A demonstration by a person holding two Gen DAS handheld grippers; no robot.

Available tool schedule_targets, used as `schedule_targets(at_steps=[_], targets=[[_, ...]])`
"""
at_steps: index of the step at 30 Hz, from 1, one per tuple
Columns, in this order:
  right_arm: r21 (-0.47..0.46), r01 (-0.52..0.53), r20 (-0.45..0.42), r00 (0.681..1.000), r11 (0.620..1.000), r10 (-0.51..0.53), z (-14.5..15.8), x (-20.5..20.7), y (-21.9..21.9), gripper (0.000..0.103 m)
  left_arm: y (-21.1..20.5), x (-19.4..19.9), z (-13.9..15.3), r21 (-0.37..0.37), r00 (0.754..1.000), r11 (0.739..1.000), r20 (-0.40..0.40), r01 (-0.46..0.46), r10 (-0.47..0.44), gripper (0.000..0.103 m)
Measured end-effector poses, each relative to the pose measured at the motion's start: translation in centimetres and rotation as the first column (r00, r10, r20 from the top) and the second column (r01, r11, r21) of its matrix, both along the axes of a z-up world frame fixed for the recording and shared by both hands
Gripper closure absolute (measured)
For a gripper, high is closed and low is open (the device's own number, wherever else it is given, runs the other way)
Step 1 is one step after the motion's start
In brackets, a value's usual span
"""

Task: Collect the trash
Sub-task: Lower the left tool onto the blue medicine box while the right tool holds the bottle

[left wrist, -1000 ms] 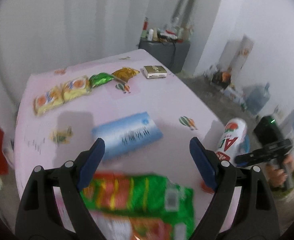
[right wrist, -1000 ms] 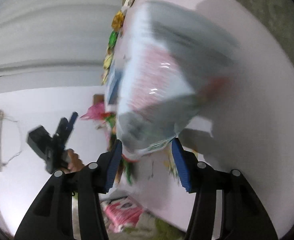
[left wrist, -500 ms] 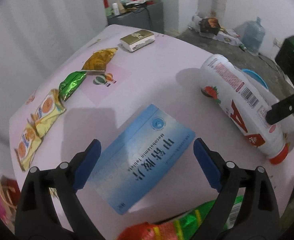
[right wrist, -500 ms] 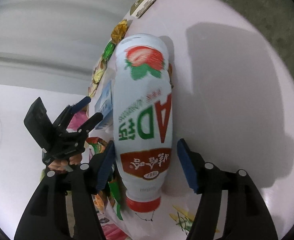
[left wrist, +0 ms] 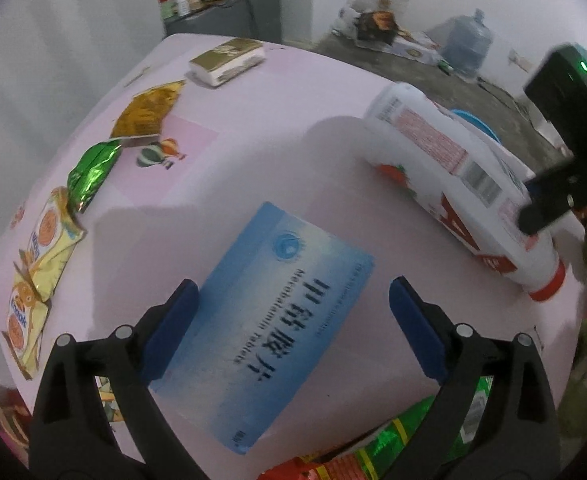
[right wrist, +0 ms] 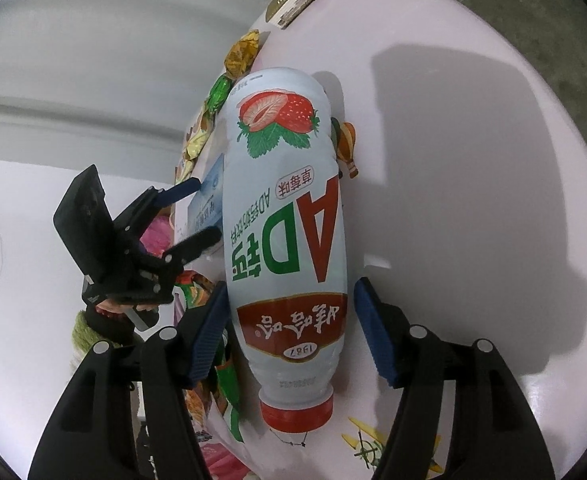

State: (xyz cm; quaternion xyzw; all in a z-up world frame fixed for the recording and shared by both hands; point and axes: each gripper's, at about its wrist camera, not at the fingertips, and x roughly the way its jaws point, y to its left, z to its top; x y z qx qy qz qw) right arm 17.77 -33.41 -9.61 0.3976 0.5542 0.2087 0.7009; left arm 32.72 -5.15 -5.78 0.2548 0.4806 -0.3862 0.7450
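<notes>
A: What is the nearest piece of trash right now?

B: Two pieces. The flat blue cardboard tablet box (left wrist: 269,320) lies on the pink tablecloth (left wrist: 253,128), and the left gripper (left wrist: 293,312) hangs over it with its blue pads spread wide on either side, holding nothing. The white plastic strawberry drink bottle with a red cap (right wrist: 289,240) lies on its side to the right, near the table's right edge; the right gripper (right wrist: 291,332) straddles its lower body near the cap, jaws parted. I see a gap on the right pad, and the left one sits close against the label, so I judge no grip yet.

A: And further out?

B: At the far left runs a row of wrappers: a crumpled gold foil wrapper (left wrist: 147,110), a green foil wrapper (left wrist: 93,172) and two yellow biscuit packets (left wrist: 41,264). A small white-and-gold carton (left wrist: 227,60) sits at the far edge. A green-and-red snack bag (left wrist: 393,448) lies at the near edge.

A: So how far along is the collecting?

B: Barely begun, as far as I can tell. All the pieces I can see lie loose on the cloth, and I cannot identify any bin for certain.
</notes>
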Motion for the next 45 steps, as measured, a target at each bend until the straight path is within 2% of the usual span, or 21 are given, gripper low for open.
schedule_targets(at_steps=[4,9,15,18,20,23,25,27,29,33,37,42,45], targets=[[0.000,-0.008,-0.001,1.000,1.000,0.008,-0.6,1.5,1.0,0.041,-0.6,-0.2,-0.6,0.065,0.998,0.998,0.052,0.024,-0.028,0.011],[-0.019,-0.015,-0.001,1.000,1.000,0.015,-0.9,3.2,2.4,0.041,-1.1,1.1,-2.1,0.148,0.999,0.988,0.037,-0.036,0.030,0.011],[-0.041,-0.015,0.020,1.000,0.999,0.016,-0.7,3.0,2.6,0.043,-2.4,1.7,-2.0,0.170,0.995,0.981,0.049,-0.098,0.091,0.020],[-0.056,0.002,0.024,1.000,0.998,-0.001,-0.5,2.4,1.6,0.044,-3.5,1.7,-1.1,0.156,0.993,0.981,0.045,-0.112,0.106,0.022],[-0.070,0.015,0.028,1.000,0.997,-0.013,-0.3,1.8,1.0,0.044,-3.9,1.3,0.0,0.132,0.992,0.983,0.034,-0.129,0.125,0.022],[-0.081,0.033,0.032,0.999,0.996,-0.031,-0.1,0.6,-0.4,0.044,-4.7,0.5,2.7,0.056,0.982,0.981,-0.015,-0.187,0.188,0.024],[-0.083,0.055,0.033,0.998,0.995,-0.052,-0.1,-0.6,-1.5,0.044,-5.5,-0.6,4.3,0.000,0.977,0.979,-0.064,-0.203,0.203,0.025],[-0.083,0.076,0.034,0.997,0.994,-0.073,-0.1,-1.7,-2.4,0.044,-6.1,-2.0,5.8,-0.068,0.969,0.975,-0.146,-0.211,0.199,0.025],[-0.081,0.099,0.038,0.995,0.992,-0.097,0.0,-2.8,-3.3,0.044,-6.5,-4.0,6.7,-0.134,0.948,0.962,-0.248,-0.237,0.199,0.026],[-0.057,0.155,0.049,0.987,0.986,-0.153,-0.2,-5.8,-4.9,0.044,-7.2,-8.1,6.7,-0.199,0.899,0.934,-0.388,-0.298,0.204,0.027],[-0.044,0.206,0.059,0.977,0.978,-0.203,-0.4,-8.5,-6.1,0.044,-7.6,-12.3,5.8,-0.197,0.883,0.919,-0.404,-0.341,0.241,0.028],[-0.016,0.238,0.068,0.969,0.971,-0.237,-0.9,-10.6,-7.2,0.044,-6.3,-16.0,7.4,-0.260,0.907,0.900,-0.332,-0.350,0.258,0.028],[-0.007,0.246,0.076,0.967,0.969,-0.245,-1.1,-10.9,-7.4,0.044,-5.1,-18.5,9.0,-0.293,0.899,0.890,-0.373,-0.350,0.231,0.028]])
